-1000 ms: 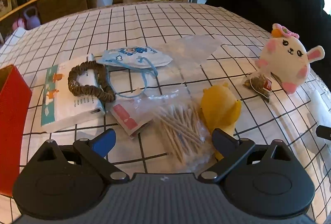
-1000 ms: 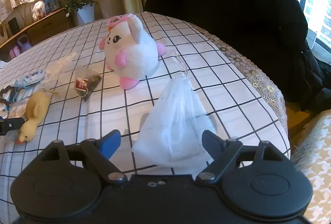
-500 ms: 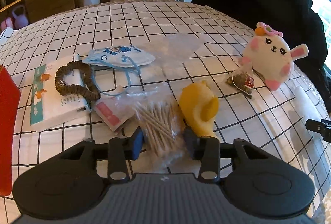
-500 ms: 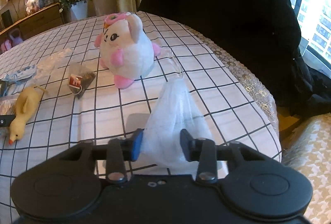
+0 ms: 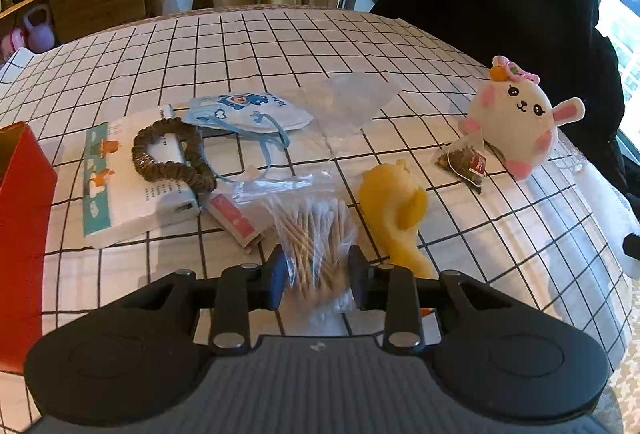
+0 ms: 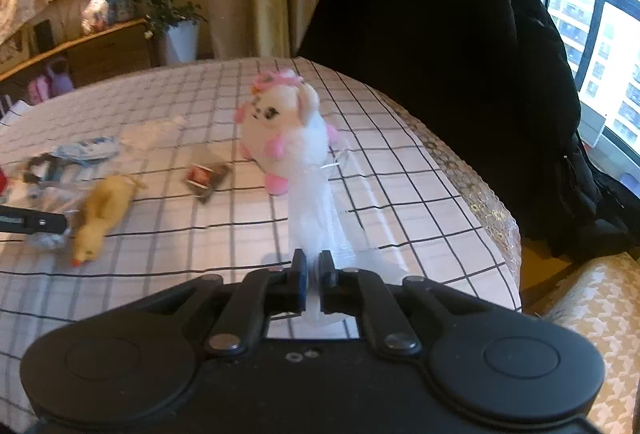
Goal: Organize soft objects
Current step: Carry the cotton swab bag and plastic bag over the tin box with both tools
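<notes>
In the left wrist view, my left gripper [image 5: 316, 282] is closing its jaws, and its pads press both sides of a clear bag of cotton swabs [image 5: 312, 230] on the checked tablecloth. A yellow plush duck [image 5: 394, 209] lies just right of it. A white bunny plush [image 5: 516, 117] sits at the far right. In the right wrist view, my right gripper [image 6: 313, 274] is shut on a white mesh bag [image 6: 316, 209], which stretches up from the table in front of the bunny plush [image 6: 280, 125]. The duck [image 6: 104, 213] lies to the left.
A brown scrunchie [image 5: 168, 161] rests on a tissue pack [image 5: 120, 189], with a face mask [image 5: 248, 111] and a clear plastic bag [image 5: 356, 97] behind. A tea bag [image 5: 464, 161] lies by the bunny. A red box [image 5: 20, 234] stands left. A person in dark clothing [image 6: 420, 13] is beyond the table edge [image 6: 480, 201].
Both grippers went from wide open to closed, the left around the cotton swab bag, the right on the white mesh bag. The right gripper rose and pulled the bag taller.
</notes>
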A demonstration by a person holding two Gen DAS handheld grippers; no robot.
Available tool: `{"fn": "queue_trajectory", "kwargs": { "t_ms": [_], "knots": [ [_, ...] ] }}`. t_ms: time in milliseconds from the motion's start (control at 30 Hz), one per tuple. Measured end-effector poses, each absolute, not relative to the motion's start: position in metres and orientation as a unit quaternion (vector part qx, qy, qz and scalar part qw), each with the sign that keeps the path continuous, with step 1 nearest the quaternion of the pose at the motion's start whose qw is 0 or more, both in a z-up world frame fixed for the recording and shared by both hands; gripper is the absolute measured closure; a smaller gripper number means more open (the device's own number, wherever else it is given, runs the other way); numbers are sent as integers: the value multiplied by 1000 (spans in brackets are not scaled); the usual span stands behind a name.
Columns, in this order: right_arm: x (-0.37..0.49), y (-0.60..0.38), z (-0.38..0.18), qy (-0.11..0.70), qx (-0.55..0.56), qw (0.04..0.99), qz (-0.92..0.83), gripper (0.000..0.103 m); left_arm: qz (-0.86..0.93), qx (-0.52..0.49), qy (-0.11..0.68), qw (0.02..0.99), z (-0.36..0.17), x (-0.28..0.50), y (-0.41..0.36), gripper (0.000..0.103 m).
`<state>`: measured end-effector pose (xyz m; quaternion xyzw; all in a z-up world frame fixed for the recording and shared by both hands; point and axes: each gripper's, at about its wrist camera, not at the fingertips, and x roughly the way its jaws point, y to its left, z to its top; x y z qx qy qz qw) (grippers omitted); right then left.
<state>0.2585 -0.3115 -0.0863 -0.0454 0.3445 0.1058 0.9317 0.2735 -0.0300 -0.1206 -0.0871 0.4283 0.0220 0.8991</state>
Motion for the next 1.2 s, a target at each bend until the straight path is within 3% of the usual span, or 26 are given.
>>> {"fn": "queue_trajectory", "kwargs": {
  "t_ms": [500, 1200],
  "knots": [
    [203, -278, -35, 318, 0, 931, 178, 100, -5, -112, 426, 898, -83, 226, -9, 72],
    [160, -144, 15, 303, -37, 908, 288, 100, 14, -130, 382, 915, -16, 156, 73, 72]
  ]
}}
